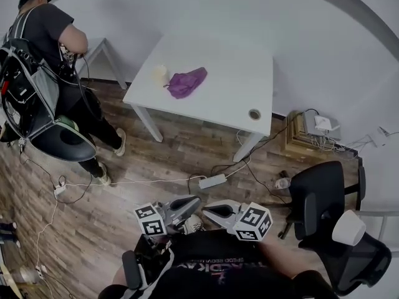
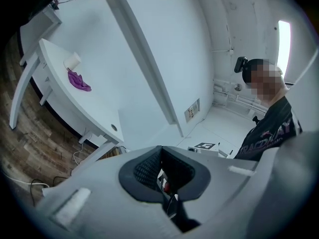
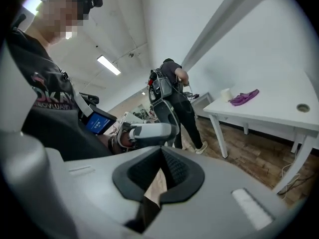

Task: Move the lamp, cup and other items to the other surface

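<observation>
Bystander with a backpack stands at far left, bent over a small side table, which may be the other surface. Right of that, the white table carries a pale cup with a purple cloth just beside it, perhaps touching; I can make out no lamp on it.

Low in the head view, the left gripper and the right gripper sit tip to tip near the wearer's body, well apart from the table. Both are clenched with nothing between the pads, as each gripper's own view shows, so I judge that no item is in hand yet.

Several things could go wrong. Loose cables and a power strip lie on the floor between the wearer and the table, and a foot could snag them. With the tips so close, the grippers could knock each other. Pulling the cloth could tip the light cup. A carry toward the side table could bump the bystander. At far right, a black chair crowds that flank.
</observation>
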Available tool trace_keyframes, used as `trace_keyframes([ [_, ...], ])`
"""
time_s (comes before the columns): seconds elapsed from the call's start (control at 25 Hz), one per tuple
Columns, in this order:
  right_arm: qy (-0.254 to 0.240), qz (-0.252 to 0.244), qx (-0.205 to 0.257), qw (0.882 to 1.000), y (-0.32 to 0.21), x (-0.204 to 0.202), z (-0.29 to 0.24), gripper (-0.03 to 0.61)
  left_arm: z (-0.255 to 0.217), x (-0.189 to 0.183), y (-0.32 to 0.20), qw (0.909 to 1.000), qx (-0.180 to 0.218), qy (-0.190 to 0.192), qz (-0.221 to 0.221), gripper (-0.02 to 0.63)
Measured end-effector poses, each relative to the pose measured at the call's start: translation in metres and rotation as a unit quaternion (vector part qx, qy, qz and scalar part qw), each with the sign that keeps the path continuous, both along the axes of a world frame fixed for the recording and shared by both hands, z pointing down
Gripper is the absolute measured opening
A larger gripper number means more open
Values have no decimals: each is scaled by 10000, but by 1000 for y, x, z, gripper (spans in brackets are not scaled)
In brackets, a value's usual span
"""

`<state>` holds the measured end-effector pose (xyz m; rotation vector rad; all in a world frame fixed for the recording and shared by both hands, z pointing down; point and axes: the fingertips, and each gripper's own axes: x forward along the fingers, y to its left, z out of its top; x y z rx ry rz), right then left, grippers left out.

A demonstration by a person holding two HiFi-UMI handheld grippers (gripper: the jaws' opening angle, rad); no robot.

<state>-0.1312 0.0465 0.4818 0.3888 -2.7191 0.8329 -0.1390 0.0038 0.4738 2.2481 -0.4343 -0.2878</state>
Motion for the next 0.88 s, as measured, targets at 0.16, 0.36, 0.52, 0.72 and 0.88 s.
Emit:
trace_keyframes([
  [0.16, -89, 418, -29, 9991, 4, 7, 3, 5, -6, -8, 8, 9999, 20, 79, -128, -5],
  [0.36, -114, 350, -181, 9992, 15, 14, 8, 5, -7, -11, 14, 9998, 36, 133, -159, -5],
  [0.52, -119, 352, -188, 9991, 15, 11, 4, 5, -9, -12, 20, 9997, 195, 62, -92, -5],
  [0.72, -74, 269, -212, 9994, 16, 4, 10, 5, -2, -20, 19, 9998, 147, 84, -137, -5],
  [0.88, -96, 308, -297, 9990, 12, -1, 11, 5, -7, -26, 15, 9996, 67, 164, -227, -5],
])
